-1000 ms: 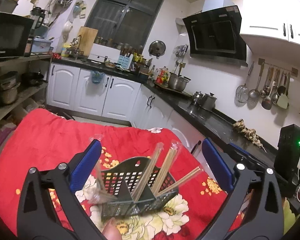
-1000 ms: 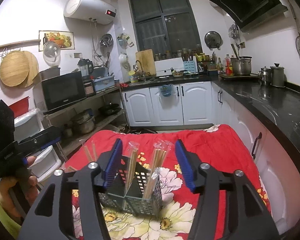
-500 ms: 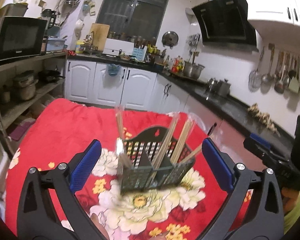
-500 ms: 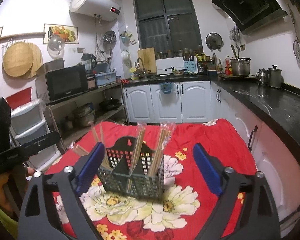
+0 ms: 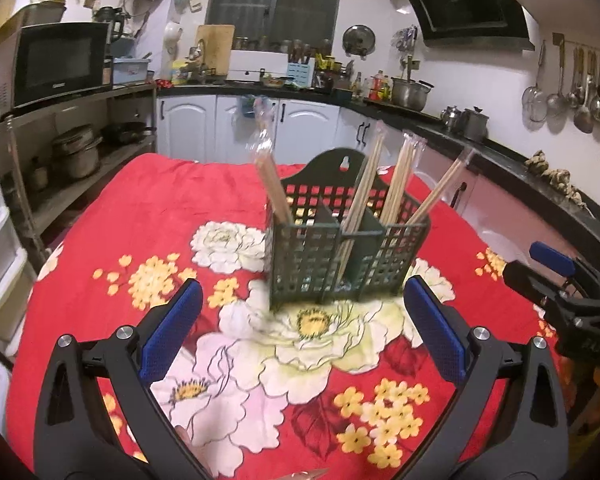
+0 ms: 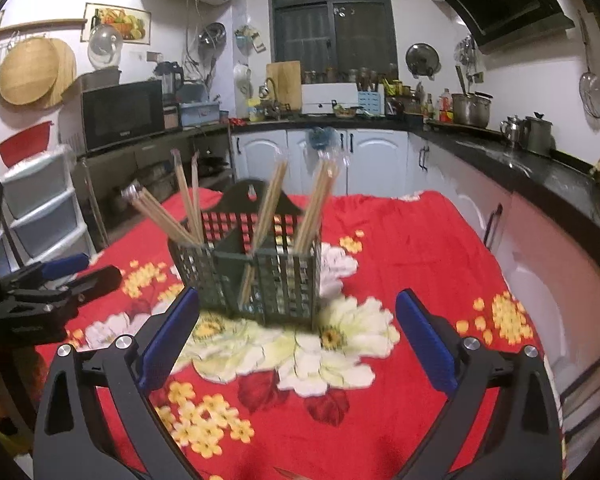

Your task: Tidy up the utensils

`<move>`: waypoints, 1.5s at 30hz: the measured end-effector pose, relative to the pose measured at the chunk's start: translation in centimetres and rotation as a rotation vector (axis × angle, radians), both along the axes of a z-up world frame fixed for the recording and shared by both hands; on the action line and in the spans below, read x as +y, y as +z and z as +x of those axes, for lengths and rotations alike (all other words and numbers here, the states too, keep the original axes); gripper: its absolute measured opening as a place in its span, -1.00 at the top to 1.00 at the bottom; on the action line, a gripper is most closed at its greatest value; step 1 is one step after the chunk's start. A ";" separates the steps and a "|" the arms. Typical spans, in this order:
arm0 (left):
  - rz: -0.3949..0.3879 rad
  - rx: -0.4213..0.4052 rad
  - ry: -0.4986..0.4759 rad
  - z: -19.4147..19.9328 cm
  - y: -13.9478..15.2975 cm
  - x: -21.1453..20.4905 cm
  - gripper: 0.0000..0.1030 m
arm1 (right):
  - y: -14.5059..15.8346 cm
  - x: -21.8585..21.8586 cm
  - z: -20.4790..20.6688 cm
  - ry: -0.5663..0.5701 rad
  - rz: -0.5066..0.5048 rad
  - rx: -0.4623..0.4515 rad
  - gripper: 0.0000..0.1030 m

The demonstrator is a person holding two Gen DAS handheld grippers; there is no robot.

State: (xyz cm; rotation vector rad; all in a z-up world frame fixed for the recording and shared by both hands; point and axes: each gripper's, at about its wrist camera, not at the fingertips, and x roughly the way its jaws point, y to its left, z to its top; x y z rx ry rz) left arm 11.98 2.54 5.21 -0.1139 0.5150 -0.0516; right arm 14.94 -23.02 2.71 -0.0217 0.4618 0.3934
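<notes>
A dark green lattice utensil basket (image 5: 342, 254) stands upright on the red floral tablecloth (image 5: 148, 216). Several wrapped pairs of wooden chopsticks (image 5: 400, 178) lean out of its compartments. My left gripper (image 5: 300, 320) is open and empty, just in front of the basket. In the right wrist view the same basket (image 6: 252, 276) holds the chopsticks (image 6: 312, 208), and my right gripper (image 6: 296, 332) is open and empty in front of it. Each gripper shows at the edge of the other's view: the right one (image 5: 560, 280), the left one (image 6: 56, 280).
A black counter (image 5: 500, 152) with white cabinets runs along the right and back. A metal shelf (image 5: 72, 120) with a microwave and pots stands at the left, with plastic drawers (image 6: 44, 208) beside it. The table edge falls off at right.
Both grippers have pulled back from the basket and the right one has opened wide. The basket now stands upright and free on the cloth, farther from both cameras.
</notes>
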 end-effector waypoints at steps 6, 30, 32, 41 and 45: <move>-0.004 -0.018 0.026 -1.8 -1.4 -0.7 -0.80 | -2.7 0.0 -1.9 -0.022 -0.034 -0.015 -0.86; 0.060 -0.164 0.041 -7.2 -4.3 -3.8 -0.80 | -4.7 -0.9 -8.8 -0.111 0.034 -0.225 -0.88; 0.052 -0.167 0.043 -7.3 -4.4 -3.8 -0.80 | -4.7 -0.9 -8.8 -0.112 0.036 -0.222 -0.88; 0.044 -0.168 0.054 -7.4 -4.3 -3.5 -0.80 | -4.9 -0.8 -8.8 -0.123 0.038 -0.221 -0.88; 0.042 -0.167 0.054 -7.4 -4.3 -3.4 -0.80 | -4.9 -0.9 -8.8 -0.122 0.038 -0.220 -0.88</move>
